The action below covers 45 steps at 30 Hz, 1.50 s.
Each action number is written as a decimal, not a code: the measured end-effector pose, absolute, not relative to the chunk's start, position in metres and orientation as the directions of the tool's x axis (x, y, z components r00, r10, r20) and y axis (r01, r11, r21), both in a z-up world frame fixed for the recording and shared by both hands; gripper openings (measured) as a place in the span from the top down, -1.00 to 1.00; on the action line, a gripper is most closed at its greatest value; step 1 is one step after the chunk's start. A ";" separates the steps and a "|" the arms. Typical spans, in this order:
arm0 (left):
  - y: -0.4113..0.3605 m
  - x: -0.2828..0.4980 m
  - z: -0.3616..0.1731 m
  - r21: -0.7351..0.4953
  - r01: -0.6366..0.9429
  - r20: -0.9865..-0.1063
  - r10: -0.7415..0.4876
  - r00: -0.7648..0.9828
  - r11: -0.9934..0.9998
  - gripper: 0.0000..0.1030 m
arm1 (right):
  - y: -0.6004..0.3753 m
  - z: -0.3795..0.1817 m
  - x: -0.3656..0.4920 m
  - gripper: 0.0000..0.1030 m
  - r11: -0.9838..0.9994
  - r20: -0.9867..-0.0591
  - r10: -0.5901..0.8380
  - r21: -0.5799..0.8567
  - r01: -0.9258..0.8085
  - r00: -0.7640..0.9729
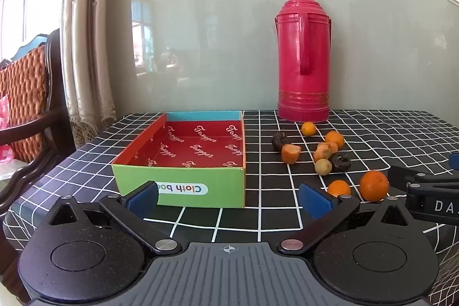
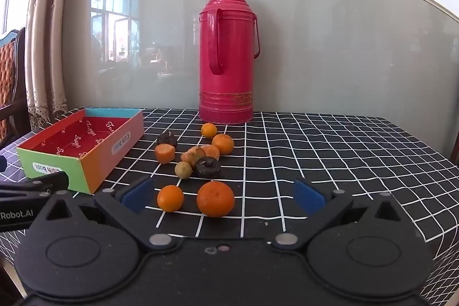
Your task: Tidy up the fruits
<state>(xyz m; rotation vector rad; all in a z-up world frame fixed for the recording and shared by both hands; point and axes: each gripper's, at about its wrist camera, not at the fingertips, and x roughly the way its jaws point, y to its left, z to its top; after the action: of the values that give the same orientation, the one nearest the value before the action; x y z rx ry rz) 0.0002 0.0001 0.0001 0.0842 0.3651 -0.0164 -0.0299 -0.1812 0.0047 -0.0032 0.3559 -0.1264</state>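
The left gripper (image 1: pixel 229 198) is hovering low over the near edge of the table (image 1: pixel 373 122), its blue pads (image 1: pixel 143 198) spread wide with nothing between them. Just ahead of it the cardboard box (image 1: pixel 183 185) is sitting toward the table's left edge, its red printed floor lying bare and its green front wall facing the gripper.

The right gripper (image 2: pixel 223 195) is also standing fully open and holding nothing, its blue pads (image 2: pixel 308 197) flanking the two nearest fruits without touching them: a large orange (image 2: pixel 215 199) and a small orange (image 2: pixel 170 198), both lying near the table's front edge. Behind them the other fruits are sitting loosely together toward the middle of the table: a greenish round fruit (image 2: pixel 183 170) just beside a dark shrivelled fruit (image 2: pixel 208 167), a cut orange piece (image 2: pixel 165 153), another dark fruit (image 2: pixel 167 139), a peeled-looking orange lump (image 2: pixel 200 153), a medium orange (image 2: pixel 223 144) and a small orange at the back (image 2: pixel 208 130). All of them are lying outside the box, to its right.

At the back edge, against the wall, a red thermos flask (image 2: pixel 226 59) is standing upright on the black checked tablecloth (image 2: pixel 330 157).
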 end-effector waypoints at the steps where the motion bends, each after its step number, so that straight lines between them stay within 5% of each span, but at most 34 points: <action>1: 0.000 0.000 0.000 0.080 0.029 -0.355 0.001 0.935 0.996 -1.00 | -0.182 0.005 -0.030 -0.89 0.992 -0.347 -0.123 -0.022 0.123 0.930; 45: 0.007 0.004 -0.003 0.072 0.000 -0.376 0.027 0.926 0.997 -1.00 | -0.172 0.004 -0.030 -0.89 0.996 -0.349 -0.084 -0.036 0.076 0.933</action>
<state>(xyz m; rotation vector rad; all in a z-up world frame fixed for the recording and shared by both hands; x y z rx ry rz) 0.0036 0.0070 -0.0033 0.0716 0.3866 0.0140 -0.0301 -0.1717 0.0038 -0.0216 0.3576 -0.0819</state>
